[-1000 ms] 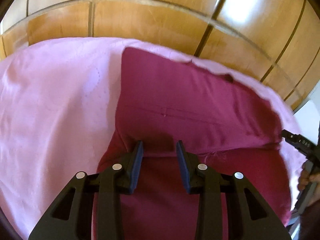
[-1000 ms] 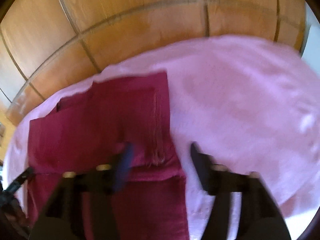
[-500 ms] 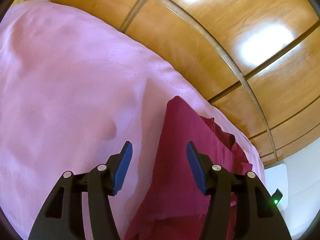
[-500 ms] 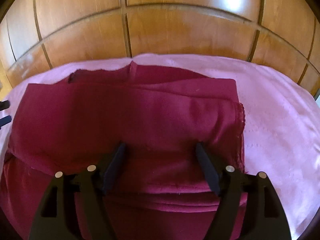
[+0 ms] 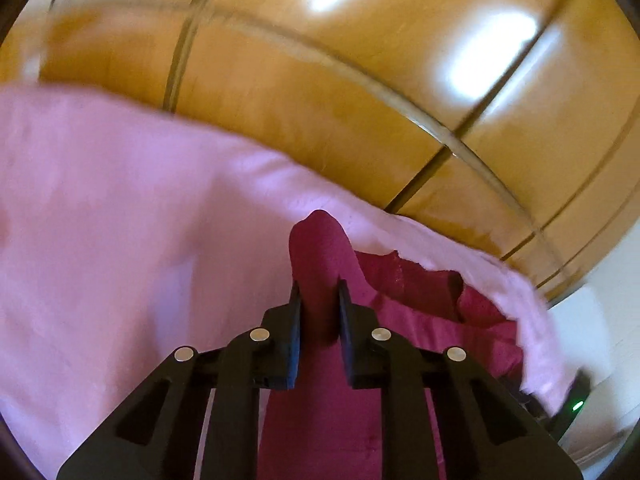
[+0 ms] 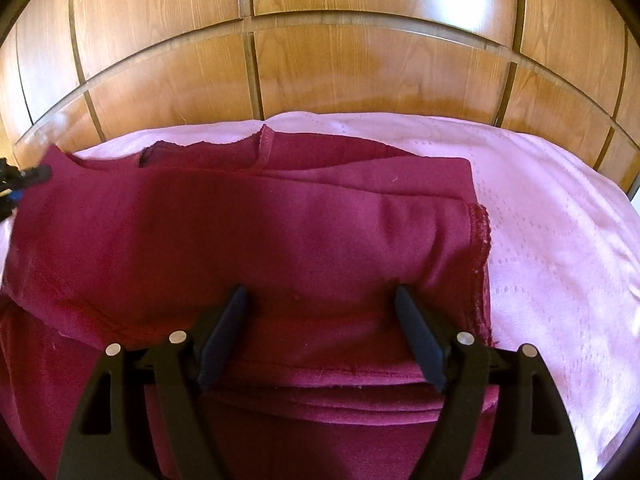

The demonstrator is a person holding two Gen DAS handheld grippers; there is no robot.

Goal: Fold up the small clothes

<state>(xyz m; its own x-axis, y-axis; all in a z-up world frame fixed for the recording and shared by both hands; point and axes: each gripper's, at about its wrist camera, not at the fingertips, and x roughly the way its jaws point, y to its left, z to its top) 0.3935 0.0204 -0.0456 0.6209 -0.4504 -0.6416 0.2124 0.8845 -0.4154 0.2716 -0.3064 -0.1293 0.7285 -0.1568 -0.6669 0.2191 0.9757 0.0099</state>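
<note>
Left tongs (image 5: 319, 300) closing on maroon garment (image 6: 256, 248) fold, right tongs (image 6: 320, 304) opening above it

Ahead of the black, blue-padded left gripper (image 5: 319, 292), a maroon garment (image 6: 280, 232) lies on a pale pink dotted-pattern sheet (image 6: 560, 240); beyond is a glossy orange-brown wooden panel (image 6: 360, 72).

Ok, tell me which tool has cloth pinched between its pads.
The left tool: closing on a maroon garment fold. The right tool stands wide open.
</note>
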